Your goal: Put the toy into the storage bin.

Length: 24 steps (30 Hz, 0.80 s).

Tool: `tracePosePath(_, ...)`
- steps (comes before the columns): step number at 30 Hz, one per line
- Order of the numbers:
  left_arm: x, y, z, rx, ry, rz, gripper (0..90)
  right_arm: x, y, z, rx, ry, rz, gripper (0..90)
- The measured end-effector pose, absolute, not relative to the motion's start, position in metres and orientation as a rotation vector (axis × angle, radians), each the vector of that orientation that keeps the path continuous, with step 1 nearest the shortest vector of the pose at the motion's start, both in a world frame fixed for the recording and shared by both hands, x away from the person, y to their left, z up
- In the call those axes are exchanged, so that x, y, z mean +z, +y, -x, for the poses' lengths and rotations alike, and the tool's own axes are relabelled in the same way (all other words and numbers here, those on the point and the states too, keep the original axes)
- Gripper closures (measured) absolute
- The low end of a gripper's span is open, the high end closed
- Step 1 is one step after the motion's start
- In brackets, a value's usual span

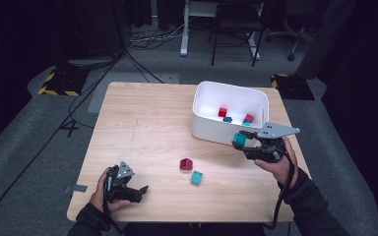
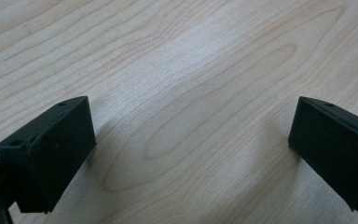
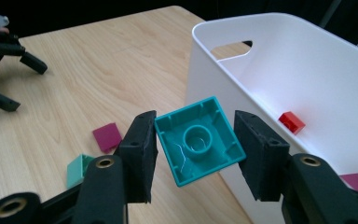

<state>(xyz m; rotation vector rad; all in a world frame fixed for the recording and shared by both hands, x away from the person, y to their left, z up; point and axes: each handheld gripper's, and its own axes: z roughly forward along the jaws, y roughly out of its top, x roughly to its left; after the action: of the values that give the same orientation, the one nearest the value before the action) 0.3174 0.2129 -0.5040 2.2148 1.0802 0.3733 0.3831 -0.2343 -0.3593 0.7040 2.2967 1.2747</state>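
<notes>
- Nearest of all, in the right gripper view, a teal block (image 3: 199,140) sits clamped between the two black jaws of the right gripper (image 3: 196,149), its hollow underside with a round socket facing the camera.
- The block is held tilted, up off the tabletop (image 3: 98,70), just beside the outer wall of a white bin (image 3: 279,65). In the high view the same teal block (image 1: 239,139) hangs at the bin's near wall, not over the rim.
- The right gripper (image 1: 243,143) is grasping the block from two opposite sides; a hand (image 1: 275,164) holds it from the near right edge of the tabletop, with a grey three-cornered plate on top.
- The white bin (image 1: 206,129) stands on the far right part of the tabletop. Inside lie two red blocks (image 1: 222,112) and small teal pieces (image 1: 228,119); I cannot tell exactly how many teal ones.
- On the bare wood in front of the bin lie a dark red block (image 1: 186,164) and a second teal block (image 1: 196,177), just beside each other, roughly midway between the two grippers.
- The left gripper (image 1: 137,191) rests low at the near left corner of the tabletop, held by the other hand (image 1: 103,194), well apart from the loose blocks.
- In the left gripper view its jaws are spread wide with nothing between them, released, over pale wood grain (image 2: 182,93).
- The left gripper (image 3: 9,74) also appears far off at the left of the right gripper view, its jaws apart.
</notes>
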Motion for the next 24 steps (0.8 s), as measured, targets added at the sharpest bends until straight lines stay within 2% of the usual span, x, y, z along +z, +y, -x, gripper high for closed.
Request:
tracePosePath(11, -0.504, 0.213, -0.317, 0.374, 1.080, -2.215, 0.6, -0.337, -0.237, -0.397, 1.325, 2.249, -0.746, 51.2)
tracePosePath(24, -0.504, 0.213, -0.317, 0.371, 1.080, -2.214, 0.6, -0.328, -0.227, -0.411, 1.264, 2.233, -0.746, 51.3)
